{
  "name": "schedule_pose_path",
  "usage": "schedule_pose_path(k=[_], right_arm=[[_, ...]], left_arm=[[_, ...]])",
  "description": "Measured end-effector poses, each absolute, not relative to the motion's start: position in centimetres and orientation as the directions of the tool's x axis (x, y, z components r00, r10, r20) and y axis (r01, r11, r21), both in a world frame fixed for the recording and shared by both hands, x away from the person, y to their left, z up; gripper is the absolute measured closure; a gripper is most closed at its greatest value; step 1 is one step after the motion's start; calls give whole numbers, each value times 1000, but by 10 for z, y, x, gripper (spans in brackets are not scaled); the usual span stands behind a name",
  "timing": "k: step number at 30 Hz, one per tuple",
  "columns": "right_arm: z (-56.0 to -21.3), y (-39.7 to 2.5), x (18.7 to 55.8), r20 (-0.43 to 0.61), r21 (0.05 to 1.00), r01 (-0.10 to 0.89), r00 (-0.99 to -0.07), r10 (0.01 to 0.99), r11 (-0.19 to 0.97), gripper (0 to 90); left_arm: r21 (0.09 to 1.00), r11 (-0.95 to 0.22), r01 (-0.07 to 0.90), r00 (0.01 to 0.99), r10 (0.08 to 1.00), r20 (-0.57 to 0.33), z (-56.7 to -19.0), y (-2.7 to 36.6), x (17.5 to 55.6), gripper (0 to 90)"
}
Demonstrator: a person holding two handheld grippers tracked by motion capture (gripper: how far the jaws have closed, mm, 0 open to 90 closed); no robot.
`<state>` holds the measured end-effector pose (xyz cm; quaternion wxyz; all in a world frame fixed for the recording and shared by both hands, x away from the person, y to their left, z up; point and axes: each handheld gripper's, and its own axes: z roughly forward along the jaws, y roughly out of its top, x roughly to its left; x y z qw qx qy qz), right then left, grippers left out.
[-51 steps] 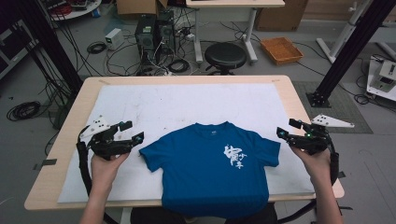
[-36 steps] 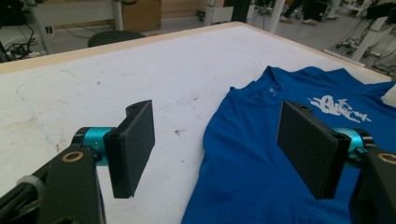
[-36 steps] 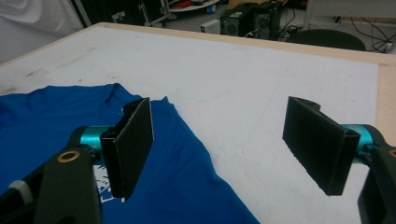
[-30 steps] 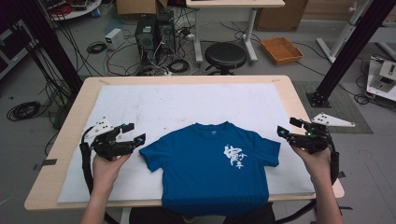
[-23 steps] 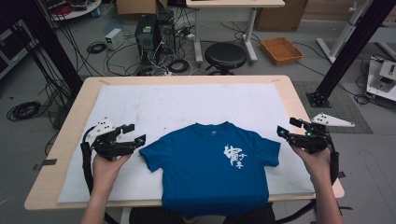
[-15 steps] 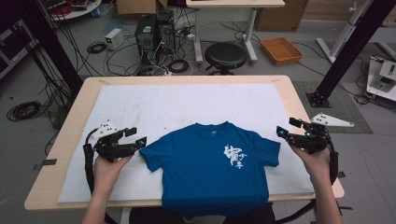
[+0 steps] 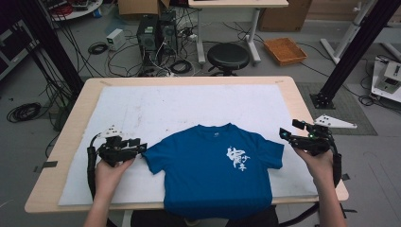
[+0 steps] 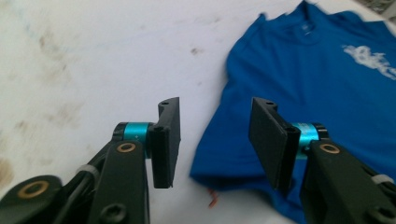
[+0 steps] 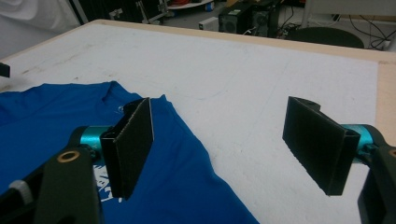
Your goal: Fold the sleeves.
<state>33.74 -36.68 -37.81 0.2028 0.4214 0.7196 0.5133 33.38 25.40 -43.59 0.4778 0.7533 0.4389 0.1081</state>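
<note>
Both tongs gape open: left tongs [image 7: 140, 148] straddle the shirt [image 7: 215, 170] sleeve's edge, right tongs [image 7: 289, 130] hover beside the other sleeve.

Lab: computer towers [image 7: 156, 33], floor cables [image 7: 99, 47], rig frames [image 7: 350, 52].

We lose the blue T-shirt's [image 7: 213, 175] hem past the surface's [image 7: 189, 80] near edge. Its white chest print [image 7: 238, 158] is too small for us to read, and blurred in the left gripper view.
</note>
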Motion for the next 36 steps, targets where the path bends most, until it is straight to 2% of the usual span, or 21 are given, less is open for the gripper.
schedule_pose_path(k=[2, 6, 11, 16, 18, 20, 23, 24, 36], right_arm=[[-378, -367, 337, 140, 910, 398, -562, 815, 119, 242], [-378, -367, 338, 141, 910, 398, -561, 815, 116, 242], [-378, -367, 337, 143, 909, 400, -559, 817, 114, 242], [-378, -367, 338, 145, 909, 401, -557, 818, 112, 242], [-378, -368, 338, 144, 909, 401, -555, 819, 112, 242], [-378, -368, 338, 142, 910, 398, -556, 819, 113, 242], [-378, -368, 338, 140, 911, 397, -556, 819, 113, 242], [-378, -368, 338, 140, 911, 397, -556, 819, 113, 242], [-375, -369, 336, 148, 913, 394, -555, 819, 102, 242]], left_arm=[[780, -150, 607, 559, 779, -285, -439, 256, 334, 568], [758, -148, 636, 536, 791, -295, -441, 255, 334, 594], [728, -178, 662, 524, 805, -279, -444, 251, 336, 610], [719, -210, 663, 522, 817, -243, -446, 246, 336, 674], [720, -216, 659, 528, 815, -238, -446, 245, 335, 748], [723, -233, 650, 537, 814, -220, -446, 243, 334, 756], [727, -248, 640, 553, 806, -212, -445, 241, 333, 872], [735, -239, 635, 552, 806, -214, -444, 241, 332, 872], [786, -81, 612, 575, 728, -373, -405, 243, 327, 882]])
